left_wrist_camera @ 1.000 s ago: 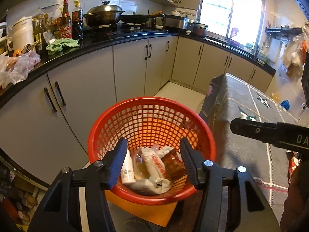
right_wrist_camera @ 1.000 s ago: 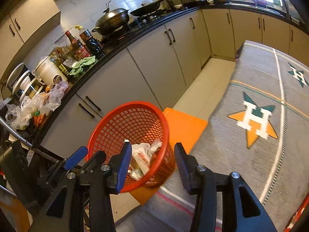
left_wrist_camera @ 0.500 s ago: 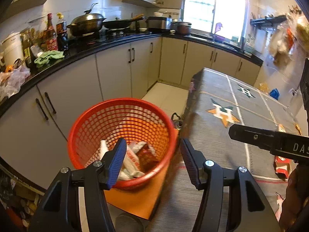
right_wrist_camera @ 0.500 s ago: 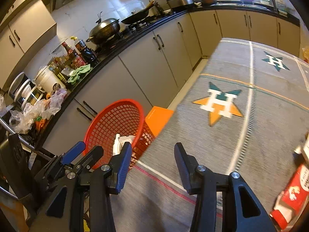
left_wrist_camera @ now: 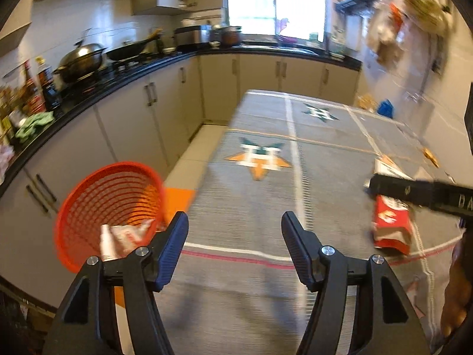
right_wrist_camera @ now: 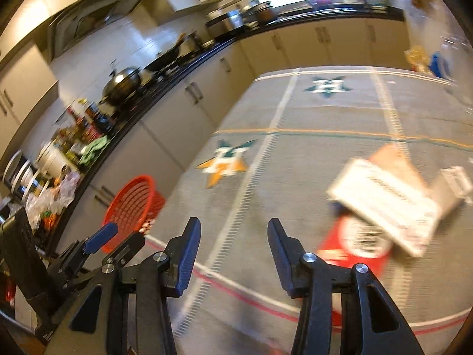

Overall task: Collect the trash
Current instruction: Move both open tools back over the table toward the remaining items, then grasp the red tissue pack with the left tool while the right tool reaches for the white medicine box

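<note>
Red mesh formed the trash basket (left_wrist_camera: 109, 207), which stood on an orange stool or mat beside the cloth-covered surface (left_wrist_camera: 266, 136) and already held a few wrappers and a small white bottle, so part of the collecting looked done. More remained: a crumpled red packet (left_wrist_camera: 391, 227) lay on the cloth near the right edge of the left wrist view, and the right wrist view showed it partly under a white printed carton (right_wrist_camera: 384, 204), with another pale piece of packaging just beside that. Small scraps further back on the cloth were too blurred to identify. The left gripper (left_wrist_camera: 235, 247) was opening, with nothing between its jaws, only bare cloth beyond them. The right gripper (right_wrist_camera: 233, 254) stood with its fingers apart and likewise empty, aimed at the cloth short of the carton. Legible writing was scarce: the letters "DA" showed in white on the black arm of the right gripper crossing the left view, while the print on the carton and the round logo on the red packet were smeared beyond reading.
</note>
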A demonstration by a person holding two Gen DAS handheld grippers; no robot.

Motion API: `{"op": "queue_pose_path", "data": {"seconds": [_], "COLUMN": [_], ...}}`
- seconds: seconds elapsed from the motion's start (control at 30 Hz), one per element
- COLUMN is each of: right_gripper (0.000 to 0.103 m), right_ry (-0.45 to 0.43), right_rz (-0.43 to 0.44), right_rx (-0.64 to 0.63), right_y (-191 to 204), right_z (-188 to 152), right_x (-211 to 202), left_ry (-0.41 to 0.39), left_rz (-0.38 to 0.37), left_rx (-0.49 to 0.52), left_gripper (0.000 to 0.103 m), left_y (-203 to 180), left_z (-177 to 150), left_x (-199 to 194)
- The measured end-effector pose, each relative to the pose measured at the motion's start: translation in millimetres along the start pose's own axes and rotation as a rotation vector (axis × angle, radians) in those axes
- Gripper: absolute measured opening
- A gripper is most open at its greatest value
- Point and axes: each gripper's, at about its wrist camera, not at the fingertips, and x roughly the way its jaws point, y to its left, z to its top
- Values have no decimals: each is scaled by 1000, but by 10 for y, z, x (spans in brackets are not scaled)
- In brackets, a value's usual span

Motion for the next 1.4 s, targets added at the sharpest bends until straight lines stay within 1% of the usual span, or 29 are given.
{"op": "queue_pose_path", "data": {"seconds": [0.07,0.13,0.23,0.3,0.37,0.43,0.5,0.6,0.7,0.83,0.9,0.97,1.1,1.17,1.27,1.4], "right_gripper": [51,51,54,55,56,56,57,57,57,57,57,57,57,57,57,57], "right_ry": [-21,-47,-84,-107,-119,-129,-133,-145,-151,-155,-148,-138,-109,-94,-74,-21], "right_rz": [-24,-43,-56,-58,-57,-57,-54,-53,-54,-61,-66,-70,-75,-78,-76,-77], "right_rx": [26,55,95,118,130,144,159,186,209,220,222,215,186,167,128,88], "right_y": [-203,-404,-640,-764,-839,-921,-993,-1120,-1198,-1288,-1312,-1325,-1308,-1286,-1207,-1137], "right_z": [10,39,63,61,58,32,5,-25,-47,-52,-34,-22,74,134,225,329], "right_x": [-151,-306,-521,-650,-728,-792,-832,-893,-921,-953,-935,-904,-786,-702,-559,-307], "left_ry": [18,33,78,108,130,147,160,181,218,247,255,263,250,236,236,226], "left_rz": [-38,-74,-141,-185,-209,-242,-253,-274,-275,-251,-234,-231,-242,-223,-220,-197], "left_rx": [37,65,101,119,137,150,158,184,240,293,287,265,233,228,198,163], "left_gripper": [66,71,74,74,74,79,81,82,83,83,83,80,68,57,56,55], "left_y": [-221,-413,-707,-884,-1031,-1171,-1290,-1465,-1684,-1933,-1971,-1946,-1807,-1716,-1512,-1262], "left_z": [5,7,2,-9,-17,-11,7,31,34,-10,-22,-32,-32,-37,-60,-100], "left_x": [26,56,126,175,225,275,331,422,562,732,813,866,843,800,764,706]}}
